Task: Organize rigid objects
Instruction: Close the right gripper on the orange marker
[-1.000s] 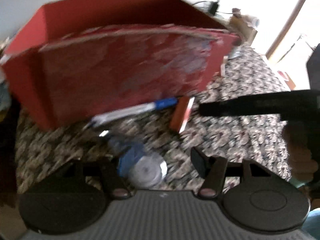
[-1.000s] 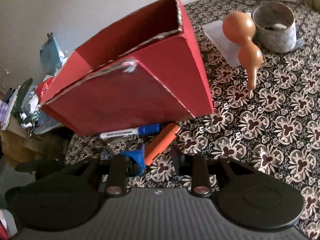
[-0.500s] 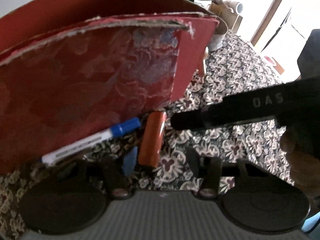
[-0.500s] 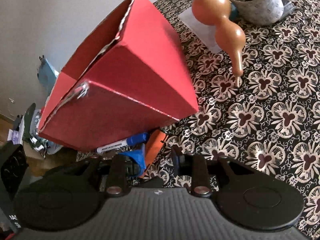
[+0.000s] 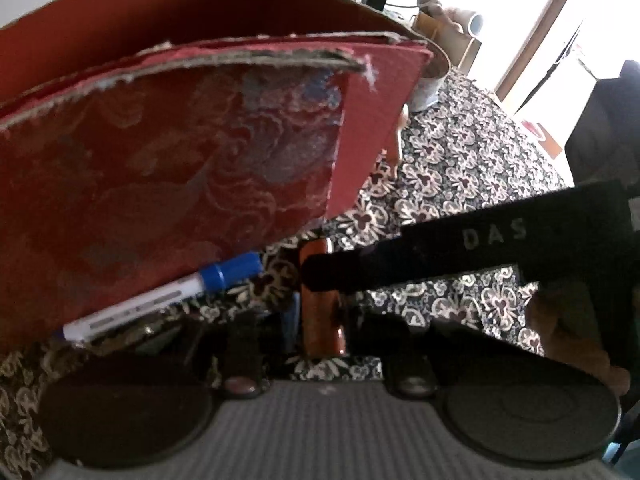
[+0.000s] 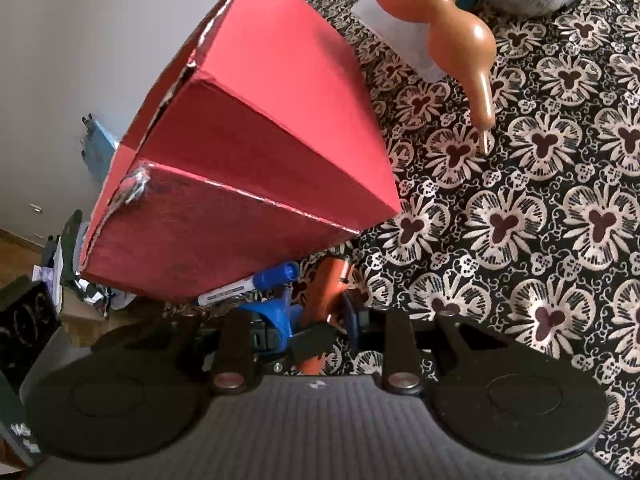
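Low in the frame, left hand-held gripper is closing on the orange case; right hand-held gripper grasps a blue object; crowding risks a slipped hold.

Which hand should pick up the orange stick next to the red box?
Left, probably. The left gripper already has the orange stick between its closing jaws, right beside the red box. The right gripper only reaches across the stick from the side.

Before me I see a red box with a swirled brocade face, a white marker capped blue, an orange case, a tan gourd, and black-and-cream flowers on the surface.
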The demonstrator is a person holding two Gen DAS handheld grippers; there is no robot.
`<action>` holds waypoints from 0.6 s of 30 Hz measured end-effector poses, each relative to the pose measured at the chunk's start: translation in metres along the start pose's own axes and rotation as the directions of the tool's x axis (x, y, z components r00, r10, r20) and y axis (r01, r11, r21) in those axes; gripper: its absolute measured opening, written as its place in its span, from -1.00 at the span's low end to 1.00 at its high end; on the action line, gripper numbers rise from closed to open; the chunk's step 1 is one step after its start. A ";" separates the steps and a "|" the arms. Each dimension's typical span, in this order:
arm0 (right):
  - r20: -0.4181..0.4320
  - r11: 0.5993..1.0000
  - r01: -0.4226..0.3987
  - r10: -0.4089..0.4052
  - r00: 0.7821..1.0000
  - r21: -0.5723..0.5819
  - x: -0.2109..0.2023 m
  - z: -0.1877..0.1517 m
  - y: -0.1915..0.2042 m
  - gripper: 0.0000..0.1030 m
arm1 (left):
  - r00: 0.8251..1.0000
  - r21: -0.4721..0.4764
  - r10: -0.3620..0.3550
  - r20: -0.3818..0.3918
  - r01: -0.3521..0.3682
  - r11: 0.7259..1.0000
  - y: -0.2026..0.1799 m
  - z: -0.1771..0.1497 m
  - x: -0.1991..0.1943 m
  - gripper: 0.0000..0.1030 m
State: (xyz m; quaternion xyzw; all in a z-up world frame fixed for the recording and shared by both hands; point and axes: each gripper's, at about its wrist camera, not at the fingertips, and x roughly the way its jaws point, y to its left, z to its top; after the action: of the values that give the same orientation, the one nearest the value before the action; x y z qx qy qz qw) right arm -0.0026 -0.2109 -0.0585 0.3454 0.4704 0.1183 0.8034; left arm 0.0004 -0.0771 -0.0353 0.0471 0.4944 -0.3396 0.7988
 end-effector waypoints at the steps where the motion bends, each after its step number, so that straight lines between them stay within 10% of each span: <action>1: -0.001 1.000 -0.002 0.002 1.000 -0.001 0.000 0.001 0.001 -0.79 | 1.000 -0.010 -0.007 0.001 0.007 1.000 0.002 -0.001 -0.001 -0.70; 18: -0.043 0.984 -0.083 0.090 0.995 0.156 -0.012 -0.013 -0.025 -0.83 | 0.987 -0.120 -0.158 0.011 0.159 0.980 0.020 -0.019 -0.023 -0.70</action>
State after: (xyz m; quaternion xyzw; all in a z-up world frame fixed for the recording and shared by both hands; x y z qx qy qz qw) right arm -0.0236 -0.2295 -0.0712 0.4235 0.4825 0.1248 0.7565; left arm -0.0087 -0.0422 -0.0310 -0.0411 0.5155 -0.3716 0.7710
